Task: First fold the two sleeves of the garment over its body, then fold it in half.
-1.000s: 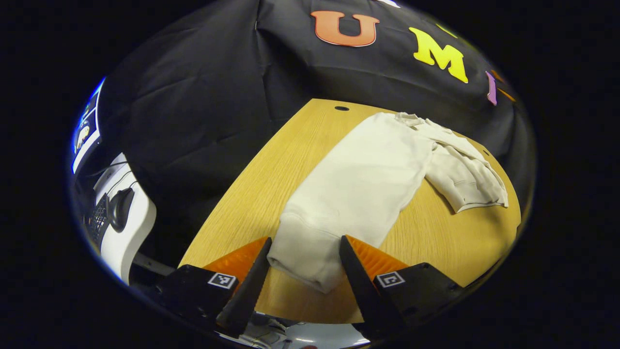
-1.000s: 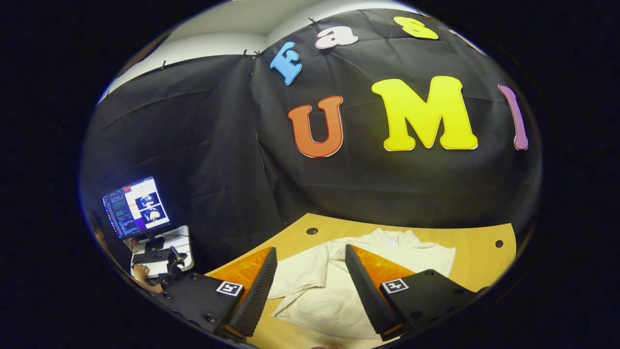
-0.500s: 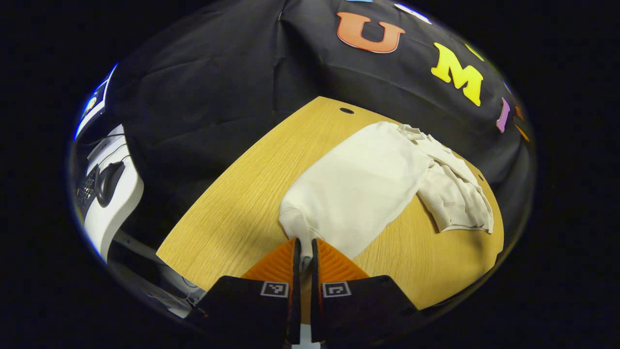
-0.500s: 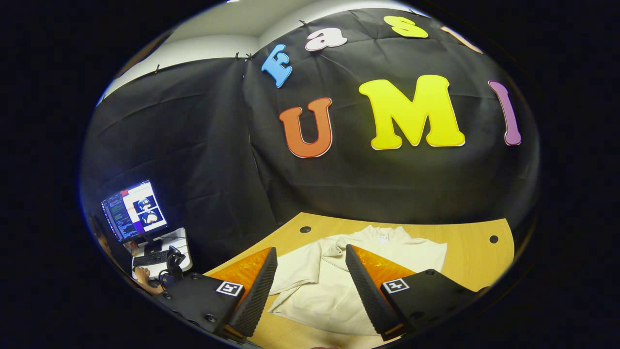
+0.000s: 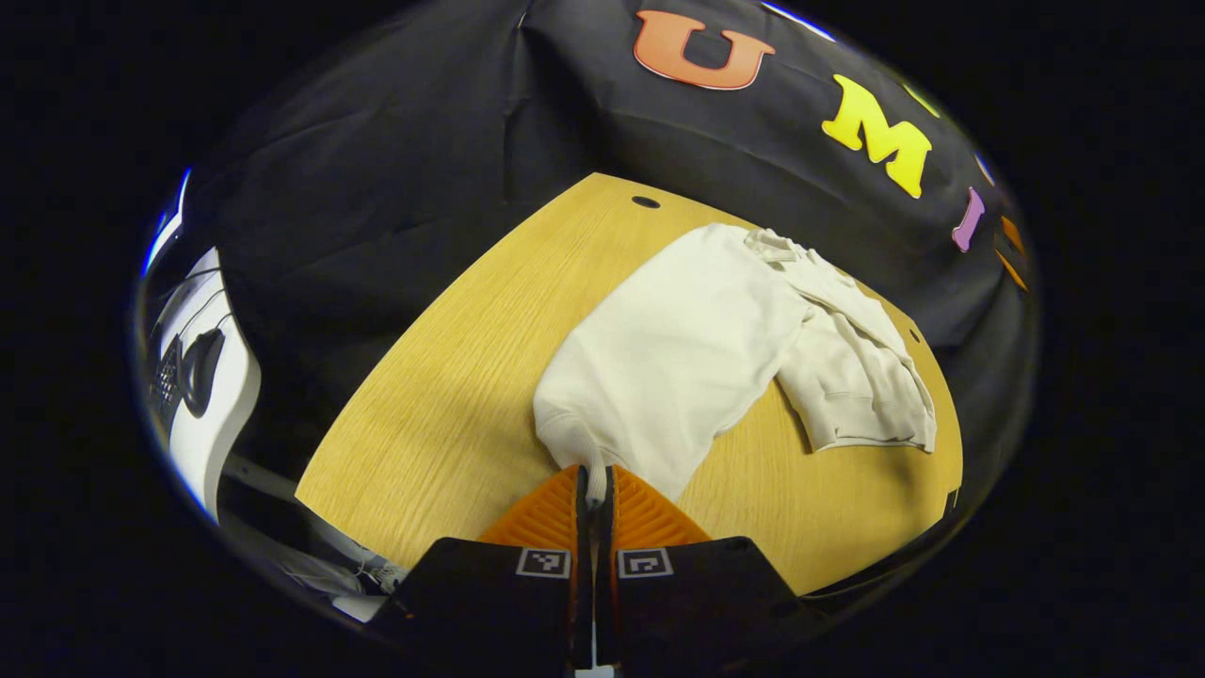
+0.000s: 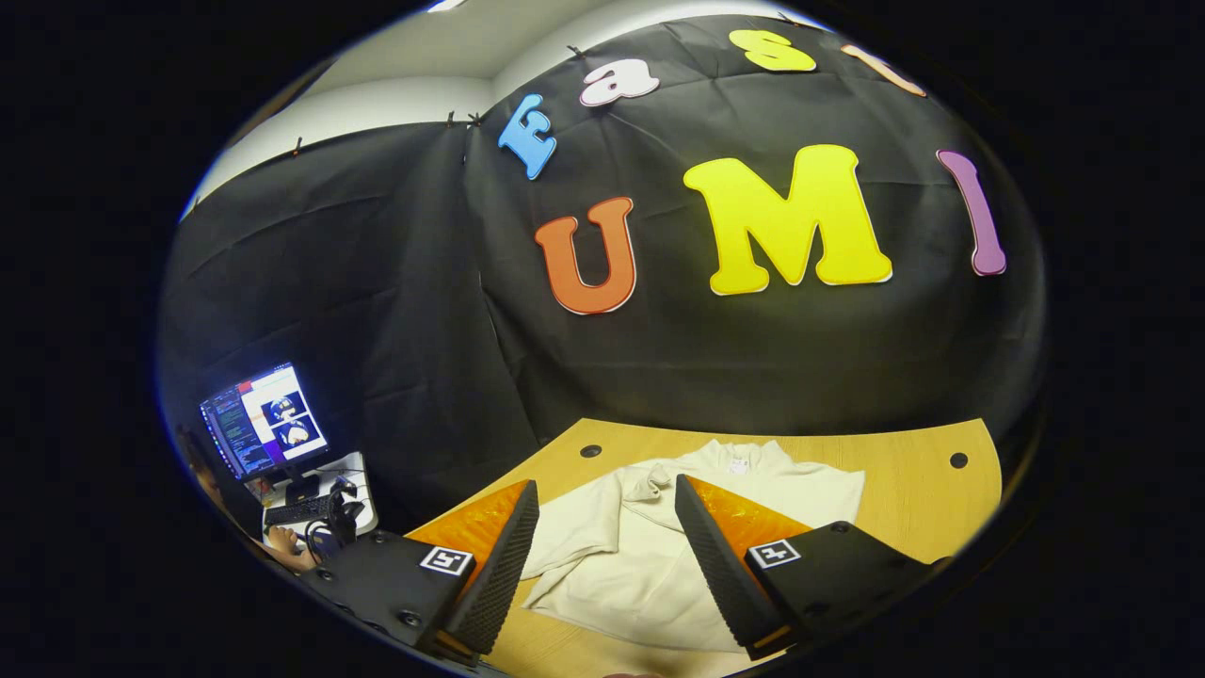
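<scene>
In the left gripper view, the left tool (image 5: 593, 485) is pinched tight on the cuff (image 5: 576, 450) of a cream sweatshirt (image 5: 692, 344), which lies on the wooden table (image 5: 452, 395) and stretches toward 1 o'clock; its other sleeve (image 5: 852, 372) lies bunched at 3 o'clock. In the right gripper view, the right tool (image 6: 602, 551) stands wide apart above the sweatshirt, touching nothing. A monitor (image 6: 264, 419) glows at 9 o'clock.
</scene>
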Demonstrator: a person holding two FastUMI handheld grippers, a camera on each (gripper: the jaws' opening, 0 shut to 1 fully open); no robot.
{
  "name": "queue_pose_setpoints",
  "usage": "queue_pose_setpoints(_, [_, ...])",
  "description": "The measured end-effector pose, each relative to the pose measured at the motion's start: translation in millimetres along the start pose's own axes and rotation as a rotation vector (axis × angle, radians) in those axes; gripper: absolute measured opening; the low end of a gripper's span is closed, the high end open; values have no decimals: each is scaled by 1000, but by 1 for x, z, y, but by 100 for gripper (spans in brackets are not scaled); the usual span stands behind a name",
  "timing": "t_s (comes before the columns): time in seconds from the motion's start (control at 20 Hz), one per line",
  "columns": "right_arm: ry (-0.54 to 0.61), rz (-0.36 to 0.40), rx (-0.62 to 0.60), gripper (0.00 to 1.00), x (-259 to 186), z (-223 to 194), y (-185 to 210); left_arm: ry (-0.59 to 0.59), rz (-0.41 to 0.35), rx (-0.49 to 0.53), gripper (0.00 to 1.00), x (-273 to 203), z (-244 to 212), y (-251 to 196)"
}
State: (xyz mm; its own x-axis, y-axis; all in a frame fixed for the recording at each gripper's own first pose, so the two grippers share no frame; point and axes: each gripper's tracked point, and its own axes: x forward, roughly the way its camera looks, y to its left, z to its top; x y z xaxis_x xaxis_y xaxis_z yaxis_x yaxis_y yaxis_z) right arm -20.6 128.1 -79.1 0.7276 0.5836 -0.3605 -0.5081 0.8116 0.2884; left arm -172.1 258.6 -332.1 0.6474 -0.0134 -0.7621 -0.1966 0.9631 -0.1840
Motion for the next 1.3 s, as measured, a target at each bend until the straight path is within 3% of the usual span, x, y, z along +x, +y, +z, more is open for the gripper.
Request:
queue_pose_setpoints(0.25, [12,7,9,90,-18,-5,-11,-68,-94,-3,4,-10,53,-41])
queue_pose_setpoints(0.6, [7,-4,73,90,-58,-8,-32,-125,-259,75,4,-1,129,-113])
queue_pose_setpoints(1.05, [-102,-215,113,90,-137,10,-108,-173,-430,233,4,21,230,-232])
queue_pose_setpoints(1.3, [-153,-335,168,90,-178,11,-148,-218,-570,350,4,25,281,-328])
